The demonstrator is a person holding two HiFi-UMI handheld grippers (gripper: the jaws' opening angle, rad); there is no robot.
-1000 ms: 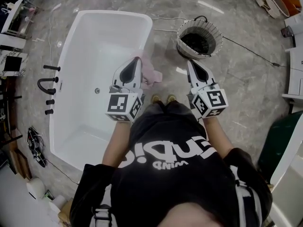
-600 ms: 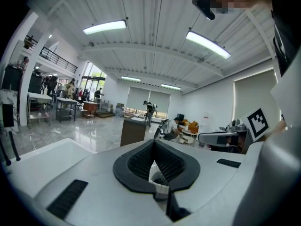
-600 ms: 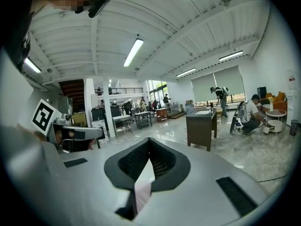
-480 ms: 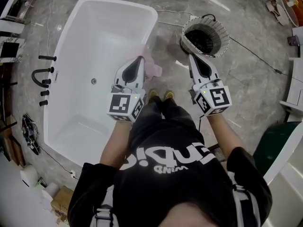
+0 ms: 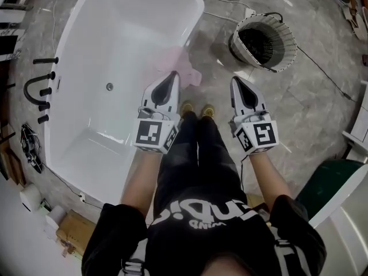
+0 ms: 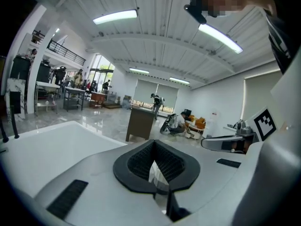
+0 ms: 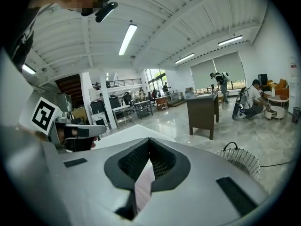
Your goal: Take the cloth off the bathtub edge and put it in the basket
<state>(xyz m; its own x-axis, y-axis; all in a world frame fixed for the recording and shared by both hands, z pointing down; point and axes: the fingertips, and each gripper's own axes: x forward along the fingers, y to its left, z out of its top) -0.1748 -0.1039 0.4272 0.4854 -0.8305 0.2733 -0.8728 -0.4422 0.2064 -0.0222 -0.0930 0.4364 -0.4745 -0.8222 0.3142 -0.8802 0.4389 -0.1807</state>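
Glossy wht tub [image 5: 126, 39], woven basket [image 5: 286, 53] (matt), soft cloth [image 5: 178, 62]

**Setting: a large open workshop hall**

You stand on a polished stone floor [image 5: 310, 114]. On it a freestanding bathtub [image 5: 115, 45] sits in the open, with black tap fittings [image 5: 45, 91] beside it and a loose cable [image 5: 322, 73] trailing across the tiles. Your gripper views show a ribbed ceiling with strip lights [image 6: 115, 17], a railed mezzanine [image 6: 66, 48], workbenches [image 6: 73, 93], a brown desk [image 6: 141, 124] and a person [image 6: 178, 122] crouched at work farther off.
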